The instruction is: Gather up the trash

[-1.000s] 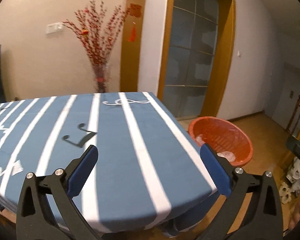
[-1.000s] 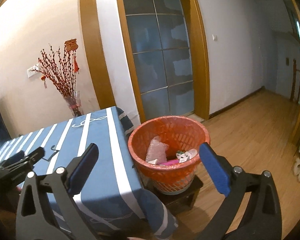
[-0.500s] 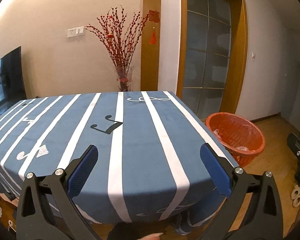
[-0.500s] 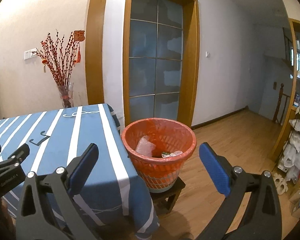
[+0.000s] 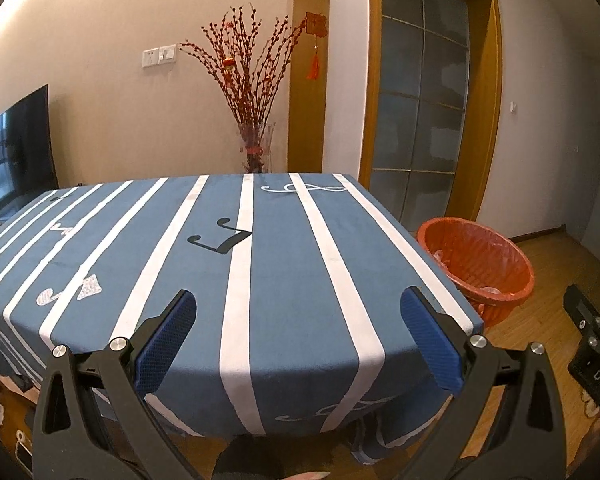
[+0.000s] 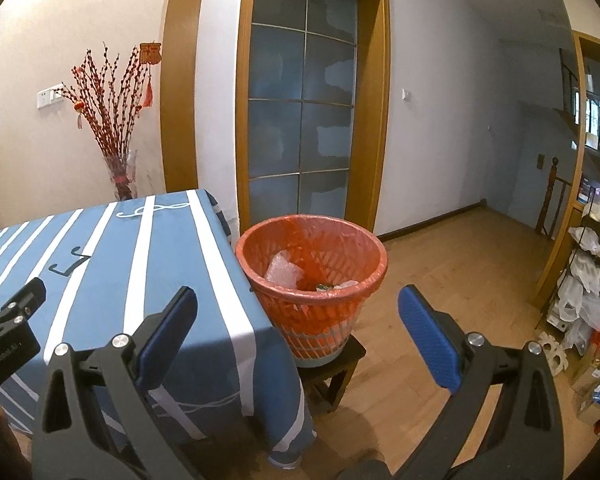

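An orange trash basket [image 6: 312, 276] with a red liner stands on a small dark stool [image 6: 336, 364] beside the table's right edge. It holds crumpled plastic [image 6: 282, 270] and other scraps. It also shows in the left wrist view [image 5: 480, 264]. My left gripper [image 5: 298, 340] is open and empty, held in front of the near edge of the blue striped tablecloth [image 5: 276, 264]. My right gripper [image 6: 298, 340] is open and empty, short of the basket. No trash shows on the cloth.
A vase of red branches [image 5: 256, 120] stands behind the table by a wooden-framed glass door [image 6: 304, 120]. A TV [image 5: 16, 160] is at the far left. Cluttered shelves with bags [image 6: 588, 280] line the right. Wooden floor [image 6: 460, 264] lies around the basket.
Both grippers have drawn back and risen from the table and basket. More of the room shows in each view. Both stay open and empty.
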The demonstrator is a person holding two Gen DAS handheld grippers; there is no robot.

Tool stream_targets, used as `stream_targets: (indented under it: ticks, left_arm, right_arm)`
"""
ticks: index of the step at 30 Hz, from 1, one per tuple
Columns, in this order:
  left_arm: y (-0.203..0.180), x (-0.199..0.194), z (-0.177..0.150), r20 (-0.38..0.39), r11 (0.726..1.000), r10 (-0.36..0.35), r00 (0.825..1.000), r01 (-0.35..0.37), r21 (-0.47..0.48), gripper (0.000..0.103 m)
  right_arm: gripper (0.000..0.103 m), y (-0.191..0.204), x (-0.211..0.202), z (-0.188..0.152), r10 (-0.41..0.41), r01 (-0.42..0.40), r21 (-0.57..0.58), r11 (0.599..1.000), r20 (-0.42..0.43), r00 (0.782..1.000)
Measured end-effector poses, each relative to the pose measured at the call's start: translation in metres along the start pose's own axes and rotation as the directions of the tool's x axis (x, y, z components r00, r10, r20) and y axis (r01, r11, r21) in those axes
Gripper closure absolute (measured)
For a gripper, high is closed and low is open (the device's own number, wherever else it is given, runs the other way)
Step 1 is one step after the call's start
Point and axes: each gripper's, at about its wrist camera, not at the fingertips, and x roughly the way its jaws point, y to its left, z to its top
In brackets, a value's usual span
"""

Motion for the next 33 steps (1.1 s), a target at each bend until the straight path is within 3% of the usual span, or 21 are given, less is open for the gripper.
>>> stream_targets:
  ticks: [33]
  left_arm:
    - [0.003,0.001,-0.011,-0.032,1.0,0.015,0.999,-0.016,-0.018,0.003]
  right_arm:
    - [0.004,-0.01,0.009,-0.016,-0.015,0.017,0.031,0.999,-0.05,0.999]
